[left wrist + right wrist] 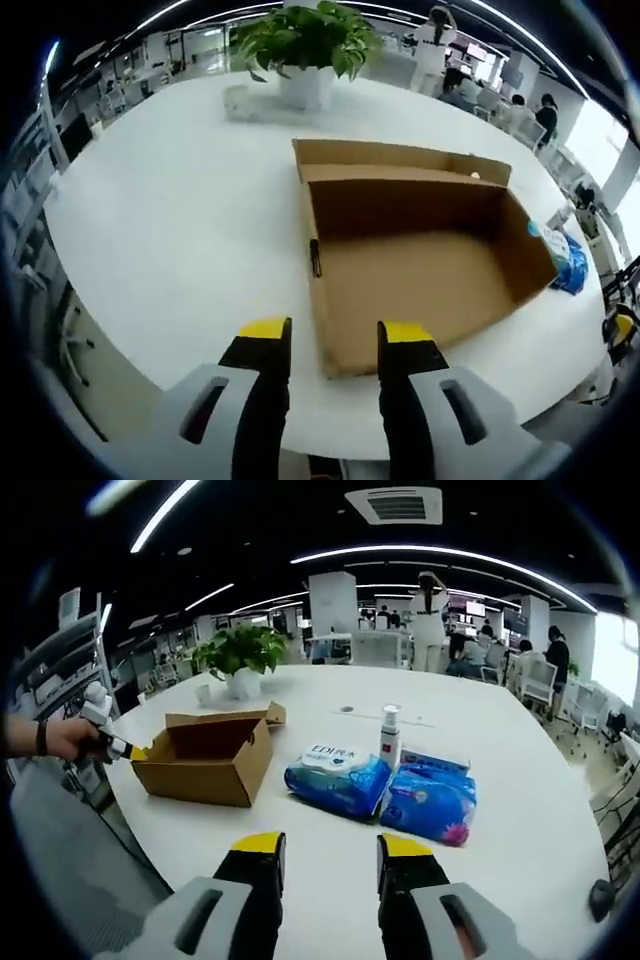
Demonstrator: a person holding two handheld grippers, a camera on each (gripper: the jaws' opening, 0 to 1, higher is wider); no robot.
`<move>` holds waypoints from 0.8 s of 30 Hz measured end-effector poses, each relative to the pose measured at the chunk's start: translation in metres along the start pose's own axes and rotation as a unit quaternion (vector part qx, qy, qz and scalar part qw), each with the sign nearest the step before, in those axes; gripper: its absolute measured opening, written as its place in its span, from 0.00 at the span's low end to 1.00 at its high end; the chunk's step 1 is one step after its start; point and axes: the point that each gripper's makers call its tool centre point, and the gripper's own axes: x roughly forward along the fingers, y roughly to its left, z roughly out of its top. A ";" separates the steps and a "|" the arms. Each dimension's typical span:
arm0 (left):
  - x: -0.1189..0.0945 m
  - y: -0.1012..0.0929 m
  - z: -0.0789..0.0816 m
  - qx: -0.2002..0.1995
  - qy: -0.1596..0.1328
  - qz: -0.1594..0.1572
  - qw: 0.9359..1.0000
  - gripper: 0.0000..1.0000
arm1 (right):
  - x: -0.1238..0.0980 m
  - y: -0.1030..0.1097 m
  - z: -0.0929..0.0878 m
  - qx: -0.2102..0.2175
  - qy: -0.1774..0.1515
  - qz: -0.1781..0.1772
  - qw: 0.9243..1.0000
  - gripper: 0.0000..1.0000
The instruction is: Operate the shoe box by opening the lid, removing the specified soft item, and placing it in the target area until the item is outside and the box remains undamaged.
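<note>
Box (420,260) sits open and empty mid-frame on the white surface (170,230), left claw (335,345) open at its near corner as if steadying it, right claw (330,852) open and empty, wipes pack (338,778) already outside, just right of the box.

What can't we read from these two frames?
- Box interior: hidden by its near wall in the right gripper view.
- Blue wipes pack: mostly behind the box wall in the left gripper view.
- Pack label and bottle print: too small.
- Left gripper: tiny, jaw state unclear there.
</note>
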 end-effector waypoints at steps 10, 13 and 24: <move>0.008 -0.001 -0.008 -0.041 0.001 -0.020 0.999 0.29 | 0.008 0.012 -0.010 -0.024 0.029 0.018 0.999 0.40; 0.010 -0.002 -0.008 -0.033 0.005 -0.021 0.999 0.25 | 0.008 0.011 -0.013 -0.027 0.033 0.019 0.999 0.40; 0.011 -0.002 -0.018 -0.058 0.008 -0.015 0.998 0.14 | 0.006 0.004 -0.012 -0.025 0.033 0.009 0.999 0.40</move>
